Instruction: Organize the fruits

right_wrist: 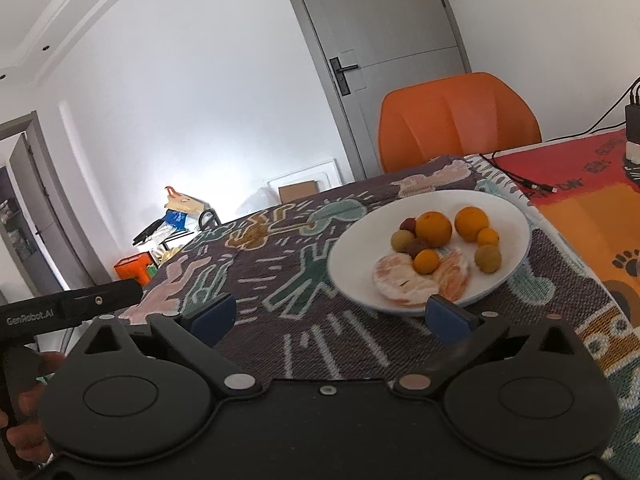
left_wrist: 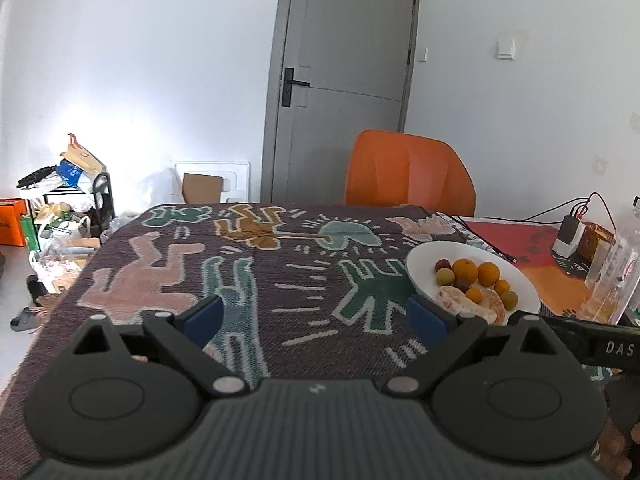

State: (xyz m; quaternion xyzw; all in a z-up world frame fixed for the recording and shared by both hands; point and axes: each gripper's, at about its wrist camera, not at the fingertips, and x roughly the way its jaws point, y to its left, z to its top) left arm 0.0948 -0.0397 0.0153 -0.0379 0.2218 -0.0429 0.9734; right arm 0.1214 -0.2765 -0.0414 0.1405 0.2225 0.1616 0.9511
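On the table's dark cloth with bright dancing figures (right_wrist: 320,344), the round white plate (right_wrist: 356,248) holds all the small orange, green and red fruits (right_wrist: 434,228), while left gripper (left_wrist: 314,314) and right gripper (right_wrist: 334,316) hang near, jaws spread wide and empty, so the job looks finished.

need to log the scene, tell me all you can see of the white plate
The white plate is a shallow, round, glossy dish that looks ceramic. It sits flat on the patterned tablecloth, near the table's far right side and in front of the orange chair. It holds two oranges, smaller orange fruits, yellow-green and reddish round fruits, and two peeled citrus pieces. Neither gripper touches it.
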